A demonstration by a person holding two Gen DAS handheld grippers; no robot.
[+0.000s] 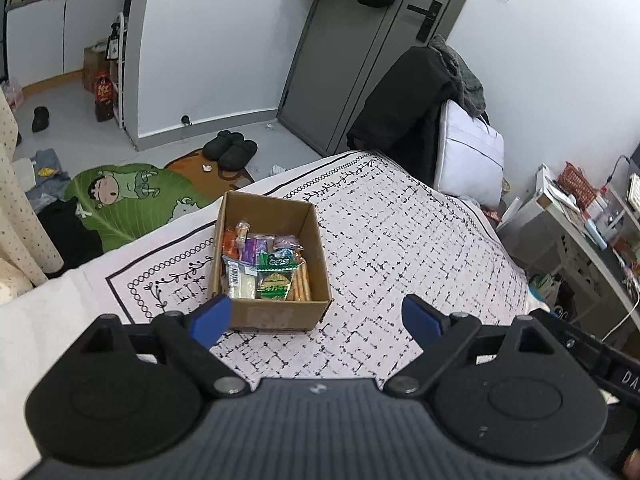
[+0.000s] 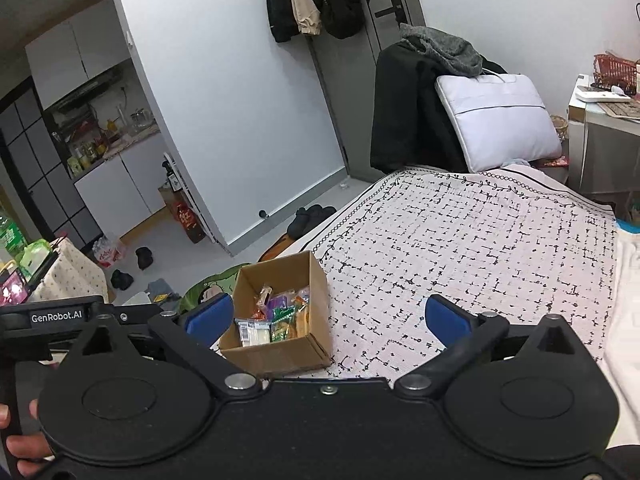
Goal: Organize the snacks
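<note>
Several snack packets lie packed together in an open cardboard box near the bed's edge, so the sorting looks nearly or fully done. Both the left gripper and right gripper hang above the patterned cover, jaws spread wide and empty, clear of the box.

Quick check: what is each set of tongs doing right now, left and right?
Left tongs: open, holding nothing.
Right tongs: open, holding nothing.
</note>
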